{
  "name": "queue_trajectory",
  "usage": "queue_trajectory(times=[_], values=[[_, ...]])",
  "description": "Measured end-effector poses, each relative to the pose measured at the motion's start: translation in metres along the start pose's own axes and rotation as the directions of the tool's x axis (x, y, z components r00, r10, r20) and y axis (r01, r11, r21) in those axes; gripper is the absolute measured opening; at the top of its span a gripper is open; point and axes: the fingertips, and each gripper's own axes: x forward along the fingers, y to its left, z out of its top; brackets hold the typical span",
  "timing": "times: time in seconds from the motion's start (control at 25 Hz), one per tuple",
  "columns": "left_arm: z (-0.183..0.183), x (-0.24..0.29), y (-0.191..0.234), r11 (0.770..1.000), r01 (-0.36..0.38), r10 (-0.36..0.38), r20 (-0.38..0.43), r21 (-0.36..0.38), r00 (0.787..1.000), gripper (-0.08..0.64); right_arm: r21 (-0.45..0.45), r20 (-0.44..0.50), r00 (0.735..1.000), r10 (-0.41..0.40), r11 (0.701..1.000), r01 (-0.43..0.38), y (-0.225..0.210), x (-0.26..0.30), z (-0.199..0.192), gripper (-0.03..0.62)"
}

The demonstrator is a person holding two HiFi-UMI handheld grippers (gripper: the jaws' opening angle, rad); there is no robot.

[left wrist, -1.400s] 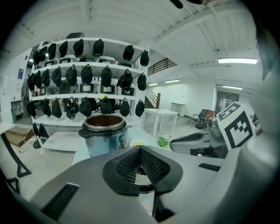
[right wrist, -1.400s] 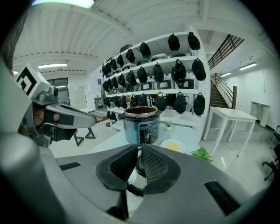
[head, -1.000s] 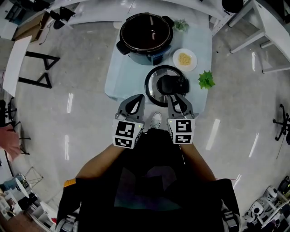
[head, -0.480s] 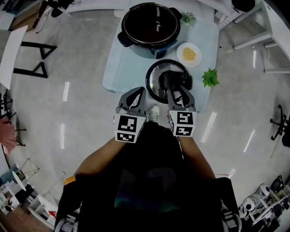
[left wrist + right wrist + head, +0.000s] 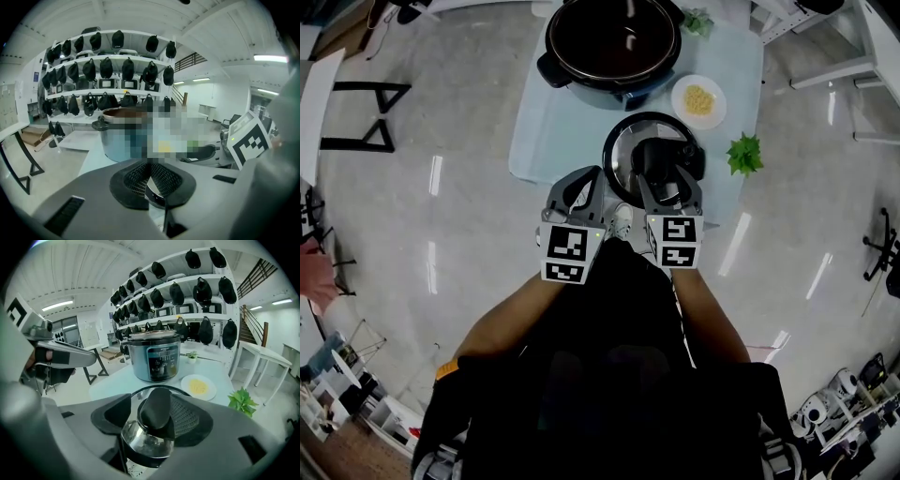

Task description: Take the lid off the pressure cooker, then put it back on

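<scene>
Step 1 of 2 is done: the lid lies on the table at frame centre, below the uncovered pressure cooker. The right gripper has just been opening its jaws, which now straddle the lid's handle unclamped. The left gripper is closed and empty. Refitting the lid remains.

Pressure cooker sits open at top center of my head view, dark inside. Its shiny lid lies flat just below it, black handle up.

Cooker and lid on one table
The pressure cooker stands at the far end, and the lid lies before it near the front edge. A plate sits right of the cooker and a plant right of the lid. What seems a second plant is behind the plate.
</scene>
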Motion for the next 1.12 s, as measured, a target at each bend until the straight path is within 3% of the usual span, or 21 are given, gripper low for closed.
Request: queue_trajectory(times=[0.64,1.12], values=[[-0.034,0.034,0.016,0.998,0.056,-0.055,-0.101,0.008,0.993,0.008,0.129,-0.069,0.995,-0.073,0.988,0.081,-0.016,0.058,-0.023,0.301],[-0.035,0.055,0.031,0.994,0.109,-0.105,-0.127,0.025,0.986,0.008,0.151,-0.082,0.98,-0.181,0.97,0.191,-0.023,0.075,-0.03,0.308]])
